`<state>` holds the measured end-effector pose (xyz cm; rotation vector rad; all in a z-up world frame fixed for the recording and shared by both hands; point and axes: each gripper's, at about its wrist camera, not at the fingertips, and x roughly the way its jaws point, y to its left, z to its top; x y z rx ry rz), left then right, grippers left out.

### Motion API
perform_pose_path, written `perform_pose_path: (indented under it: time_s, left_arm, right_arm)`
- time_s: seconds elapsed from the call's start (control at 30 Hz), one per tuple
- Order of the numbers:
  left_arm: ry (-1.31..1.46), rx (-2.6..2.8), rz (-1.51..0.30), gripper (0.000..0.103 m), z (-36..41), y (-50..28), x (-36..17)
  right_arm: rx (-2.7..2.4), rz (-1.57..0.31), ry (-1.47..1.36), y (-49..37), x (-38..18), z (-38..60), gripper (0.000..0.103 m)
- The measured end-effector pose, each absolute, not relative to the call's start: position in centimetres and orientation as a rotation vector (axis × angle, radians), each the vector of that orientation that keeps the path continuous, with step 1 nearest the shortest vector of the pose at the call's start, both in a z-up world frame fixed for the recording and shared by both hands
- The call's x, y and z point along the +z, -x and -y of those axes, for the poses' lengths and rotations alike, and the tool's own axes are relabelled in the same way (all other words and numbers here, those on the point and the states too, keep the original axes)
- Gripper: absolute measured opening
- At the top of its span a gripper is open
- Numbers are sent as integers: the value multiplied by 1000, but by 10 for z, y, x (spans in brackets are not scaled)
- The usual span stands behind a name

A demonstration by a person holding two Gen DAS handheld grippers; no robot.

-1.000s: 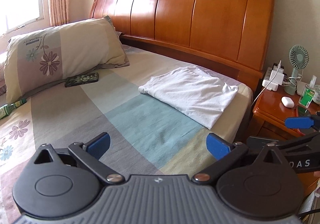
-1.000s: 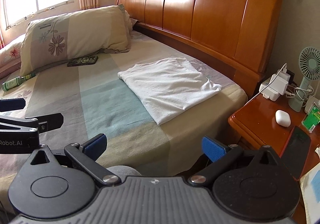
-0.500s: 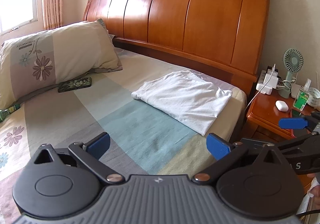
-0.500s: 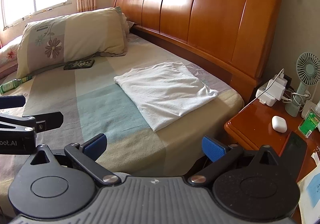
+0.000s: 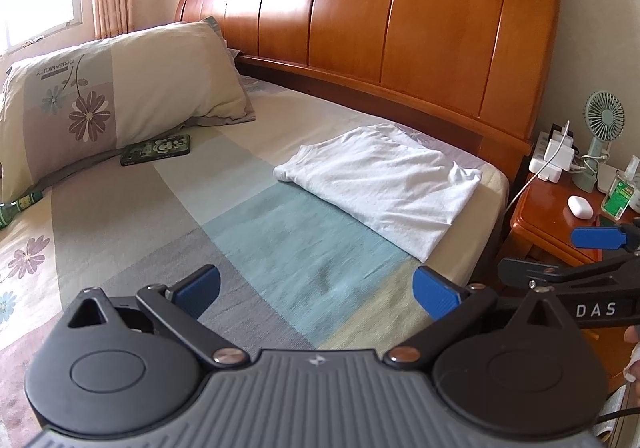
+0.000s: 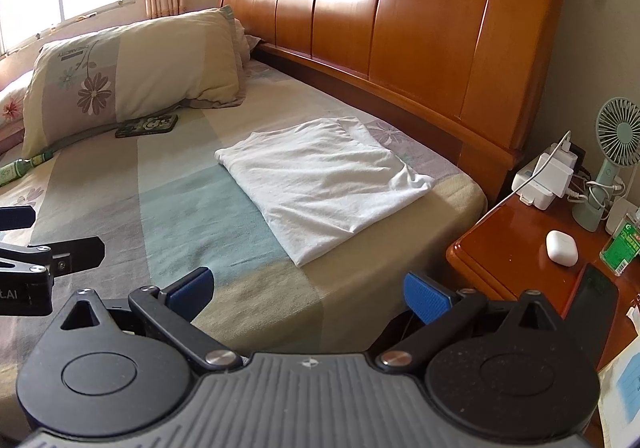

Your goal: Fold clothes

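A white garment (image 5: 384, 187) (image 6: 320, 183) lies folded into a flat rectangle on the bed, near its right edge and below the wooden headboard (image 5: 400, 7). My left gripper (image 5: 316, 290) hovers open over the blue and grey patches of the bedspread, well short of the garment, nothing between its blue pads. My right gripper (image 6: 308, 290) is open too, above the bed's near edge, also apart from the garment. Each gripper shows at the side of the other's view: the right gripper (image 5: 576, 248) and the left gripper (image 6: 40, 232).
A flowered pillow (image 5: 112, 99) leans at the head of the bed, with a dark phone (image 5: 156, 149) and a green bottle (image 6: 20, 171) beside it. The wooden nightstand (image 6: 516, 248) holds a white earbud case (image 6: 562, 242), chargers (image 6: 548, 175), a green fan (image 6: 612, 151) and a phone (image 6: 592, 296).
Both grippers stayed open and empty while their views shifted slightly; the folded garment has not moved on the bed.
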<state>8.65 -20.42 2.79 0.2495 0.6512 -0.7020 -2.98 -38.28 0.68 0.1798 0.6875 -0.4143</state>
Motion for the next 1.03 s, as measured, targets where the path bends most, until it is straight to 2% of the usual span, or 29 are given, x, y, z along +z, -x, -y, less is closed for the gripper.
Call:
perform_pose_path:
  time_s: [1.03]
  left_arm:
    - [-267, -712, -686, 102, 223, -101, 19]
  right_arm:
    - [-405, -711, -194, 13, -1, 397, 103]
